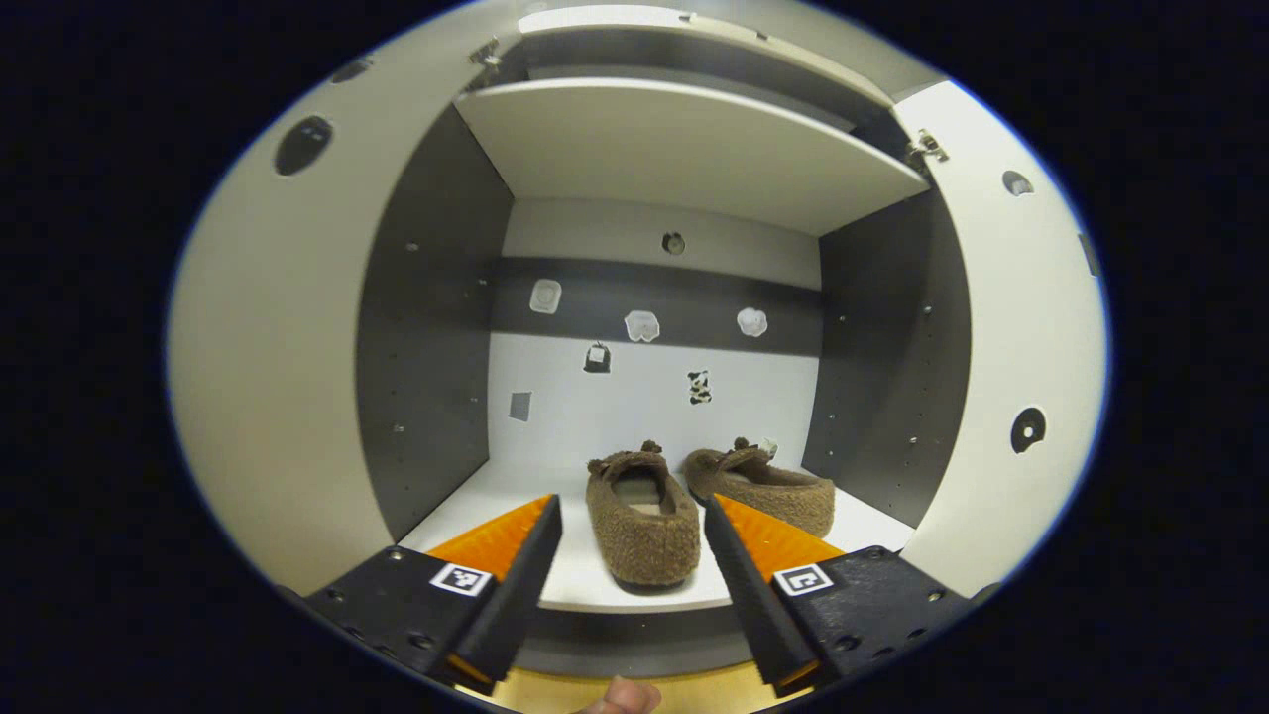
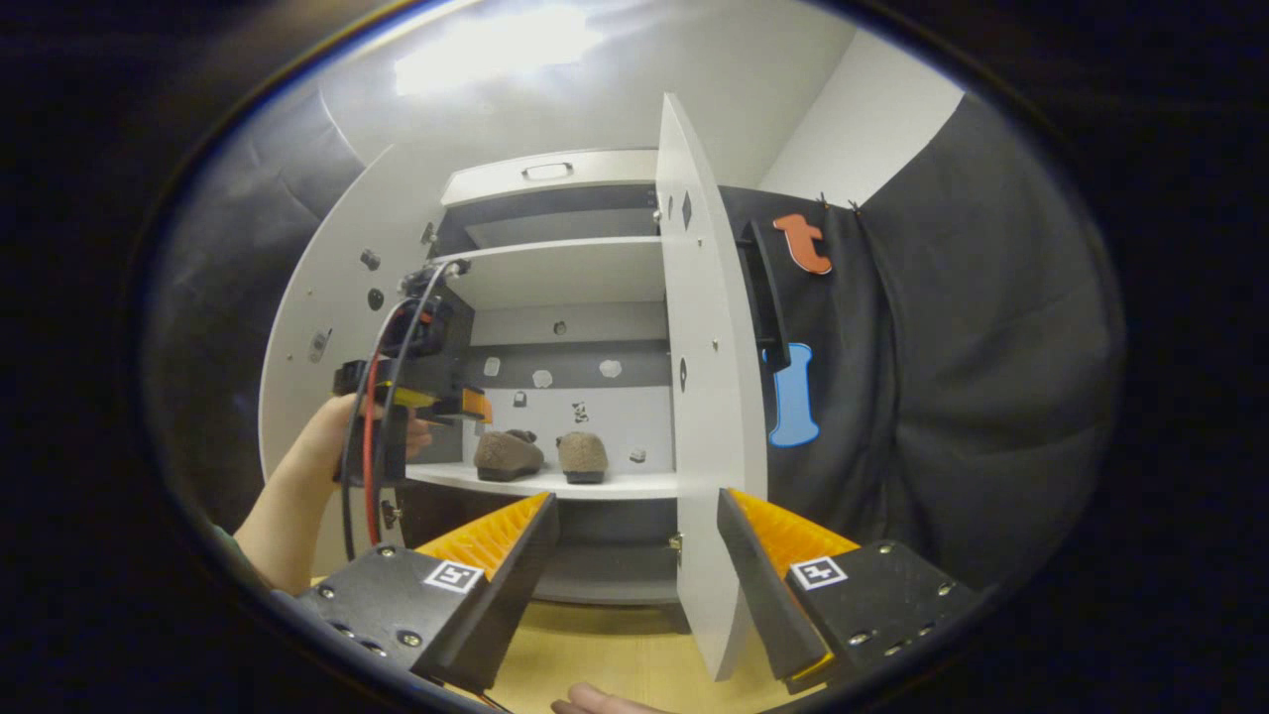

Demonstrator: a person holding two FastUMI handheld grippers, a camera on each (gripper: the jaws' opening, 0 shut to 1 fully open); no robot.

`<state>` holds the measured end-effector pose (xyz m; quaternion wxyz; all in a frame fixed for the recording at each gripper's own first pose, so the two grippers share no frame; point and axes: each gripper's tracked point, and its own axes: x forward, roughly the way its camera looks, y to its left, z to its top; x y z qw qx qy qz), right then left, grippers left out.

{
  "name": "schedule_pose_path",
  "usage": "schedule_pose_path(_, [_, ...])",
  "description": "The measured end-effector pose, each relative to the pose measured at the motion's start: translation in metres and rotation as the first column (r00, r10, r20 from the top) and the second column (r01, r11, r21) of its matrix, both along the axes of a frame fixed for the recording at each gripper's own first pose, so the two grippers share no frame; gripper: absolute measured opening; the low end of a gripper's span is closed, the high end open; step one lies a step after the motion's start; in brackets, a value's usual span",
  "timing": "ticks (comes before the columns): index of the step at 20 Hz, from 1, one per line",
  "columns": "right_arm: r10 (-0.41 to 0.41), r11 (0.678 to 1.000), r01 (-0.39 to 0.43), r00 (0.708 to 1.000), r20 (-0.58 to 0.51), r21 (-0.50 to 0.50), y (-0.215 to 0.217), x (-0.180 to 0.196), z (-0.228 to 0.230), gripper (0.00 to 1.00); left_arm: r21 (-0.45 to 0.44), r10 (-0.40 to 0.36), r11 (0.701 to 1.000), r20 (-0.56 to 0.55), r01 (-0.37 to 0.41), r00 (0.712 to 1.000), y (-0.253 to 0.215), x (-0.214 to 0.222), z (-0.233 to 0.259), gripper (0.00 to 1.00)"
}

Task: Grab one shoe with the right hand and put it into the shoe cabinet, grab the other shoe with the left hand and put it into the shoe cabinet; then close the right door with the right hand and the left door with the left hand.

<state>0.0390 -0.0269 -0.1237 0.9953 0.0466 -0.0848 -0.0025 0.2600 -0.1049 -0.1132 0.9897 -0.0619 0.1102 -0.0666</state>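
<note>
Shoes: both already sit on the lower shelf (image 1: 555, 595) of the cabinet; near shoe (image 1: 642, 516) points its toe toward the camera, far shoe (image 1: 768, 486) lies just right of it and angled; in the right gripper view they stand side by side (image 2: 509, 454) (image 2: 583, 456).
Left gripper: (image 1: 633, 540) fingers spread apart, holding nothing, hovering just in front of the shelf edge with the near shoe framed between them but apart from both.
Right gripper: (image 2: 639, 540) fingers apart and empty, set back from the cabinet; the edge of the right door (image 2: 706, 416) stands just ahead, between the fingers and nearer the right one.
Other hand: the left gripper (image 2: 436, 397) and its hand (image 2: 327, 436) show farther off, at the cabinet mouth.
Doors: right door swung wide open, edge-on; left door (image 1: 278, 377) also open, beside the left gripper.
Step in hand: likely the door closing, right first.
Key relation: the right door's tall edge lies straight ahead of the right gripper, which is the nearer one to it; a push leftward should swing it shut.
Risk: the left gripper may sit in the door's path.
</note>
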Motion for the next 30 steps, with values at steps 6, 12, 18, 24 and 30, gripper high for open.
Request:
schedule_pose_path(6, [0.004, 1.0, -0.004, 1.0, 0.016, 0.0, -0.015, -0.014, 0.001, 0.96, -0.01, -0.021, 1.0, 0.079, 0.022, 0.997, 0.004, -0.071, 0.002, 0.97])
schedule_pose_path(12, [-0.043, 0.997, 0.047, 0.997, 0.066, -0.06, -0.076, -0.03, 0.024, 0.96, -0.002, -0.128, 0.992, 0.099, 0.129, 0.987, -0.01, -0.117, 0.004, 0.97])
schedule_pose_path(18, [-0.052, 0.991, 0.051, 0.999, -0.01, -0.124, -0.173, -0.017, 0.05, 0.96, 0.017, -0.183, 0.983, 0.086, 0.182, 0.979, -0.012, -0.132, 0.0, 0.96])
schedule_pose_path(24, [-0.152, 0.986, 0.142, 0.98, -0.125, -0.086, -0.292, 0.015, 0.061, 0.96, -0.029, -0.168, 0.985, 0.12, 0.173, 0.978, 0.001, -0.136, 0.019, 0.96])
schedule_pose_path(30, [-0.104, 0.994, 0.099, 0.973, -0.204, -0.038, -0.327, 0.048, 0.072, 0.97, -0.015, -0.164, 0.986, 0.129, 0.167, 0.978, 0.01, -0.141, 0.021, 0.96])
